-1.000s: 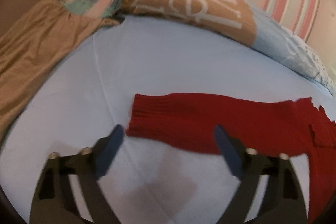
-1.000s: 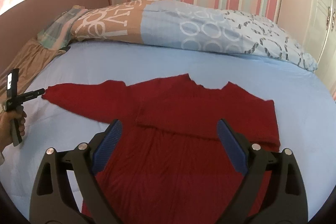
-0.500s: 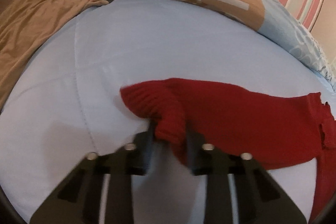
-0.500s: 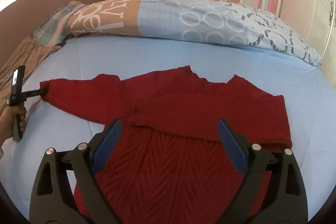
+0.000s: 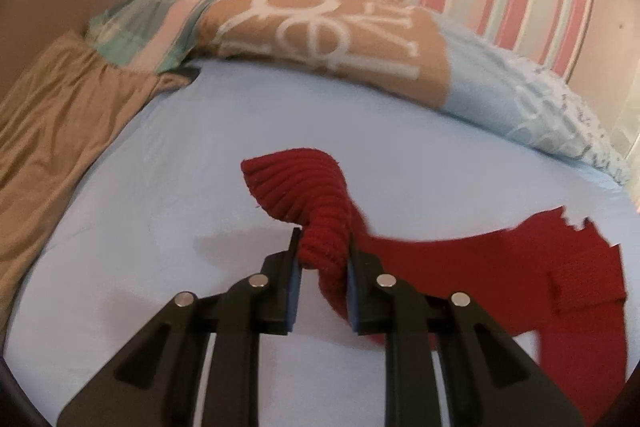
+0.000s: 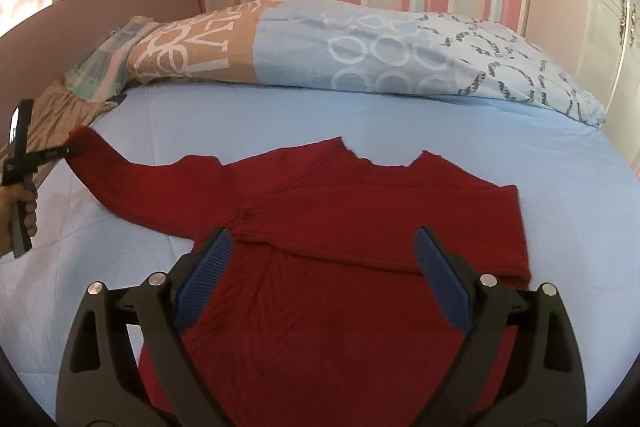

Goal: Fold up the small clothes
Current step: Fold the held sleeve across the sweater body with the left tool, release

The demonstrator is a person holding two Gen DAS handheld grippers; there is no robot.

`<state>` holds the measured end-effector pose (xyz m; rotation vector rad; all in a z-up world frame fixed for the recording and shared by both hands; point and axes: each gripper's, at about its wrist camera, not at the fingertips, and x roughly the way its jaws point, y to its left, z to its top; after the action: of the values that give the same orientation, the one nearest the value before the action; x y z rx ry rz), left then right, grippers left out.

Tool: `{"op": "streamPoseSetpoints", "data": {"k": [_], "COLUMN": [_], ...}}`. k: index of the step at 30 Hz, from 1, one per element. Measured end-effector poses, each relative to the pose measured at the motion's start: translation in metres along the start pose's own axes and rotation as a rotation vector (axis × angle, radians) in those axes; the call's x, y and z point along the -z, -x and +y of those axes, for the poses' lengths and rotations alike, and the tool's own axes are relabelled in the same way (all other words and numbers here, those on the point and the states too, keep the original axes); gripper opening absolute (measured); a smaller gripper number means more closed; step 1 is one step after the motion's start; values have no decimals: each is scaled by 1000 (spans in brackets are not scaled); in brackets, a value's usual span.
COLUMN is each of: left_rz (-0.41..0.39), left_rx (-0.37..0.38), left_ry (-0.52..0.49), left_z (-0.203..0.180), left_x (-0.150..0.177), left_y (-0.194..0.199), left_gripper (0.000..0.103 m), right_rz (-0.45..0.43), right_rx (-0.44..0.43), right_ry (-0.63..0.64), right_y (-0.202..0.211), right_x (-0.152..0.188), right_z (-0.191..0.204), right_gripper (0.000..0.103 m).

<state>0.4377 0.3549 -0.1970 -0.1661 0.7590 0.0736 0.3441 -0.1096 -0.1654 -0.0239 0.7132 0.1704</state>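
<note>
The left claw (image 5: 322, 263) is clamped on the cuff (image 5: 296, 183) of the red sweater (image 6: 340, 267), lifting that sleeve off the blue sheet (image 5: 168, 187). The right claw (image 6: 322, 275) hovers with its fingers apart over the sweater's body, which lies flat mid-bed. The thick knit looks soft, floppy and stretchy, so the ribbed cuff seems the firmest hold. Only the right view shows the other sleeve already folded across the chest; only the left shows the grip closely.

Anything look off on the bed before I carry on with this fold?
Nothing damaged or spilled. The sweater lies flat with one sleeve already folded across; the other sleeve's cuff is lifted and twisted only because the left claw grips it.
</note>
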Motion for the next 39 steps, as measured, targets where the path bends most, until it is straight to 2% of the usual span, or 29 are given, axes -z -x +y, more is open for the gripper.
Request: {"op": "streamPoseSetpoints", "data": {"k": [6,10,15,25,34,39], "left_rz": [-1,3,24,44,96,129], "left_rx": [45,73,117,142,103,82], "left_ry": [-22,-38,-63,-165,-261,-302], "left_z": [-85,-140,-218,-360,-458,-494], "left_x": [-13,-11,-3,26,61,78], "left_y": [24,33,39,41,13,-11], "left_gripper": [19,19,19,19,19,19], "right_rz": [-5,7,27,58,46,54], "right_rx": [12,43,59,79,105,112], "right_ry": [-20,10,4,-77,-112,-124], "right_y": [24,27,27,25,33,33], "right_x": [1,3,4,11,10,18], "right_z": [-41,-70,-114,-209,-270,-291], "right_gripper": [92,93,93,93,93,93]}}
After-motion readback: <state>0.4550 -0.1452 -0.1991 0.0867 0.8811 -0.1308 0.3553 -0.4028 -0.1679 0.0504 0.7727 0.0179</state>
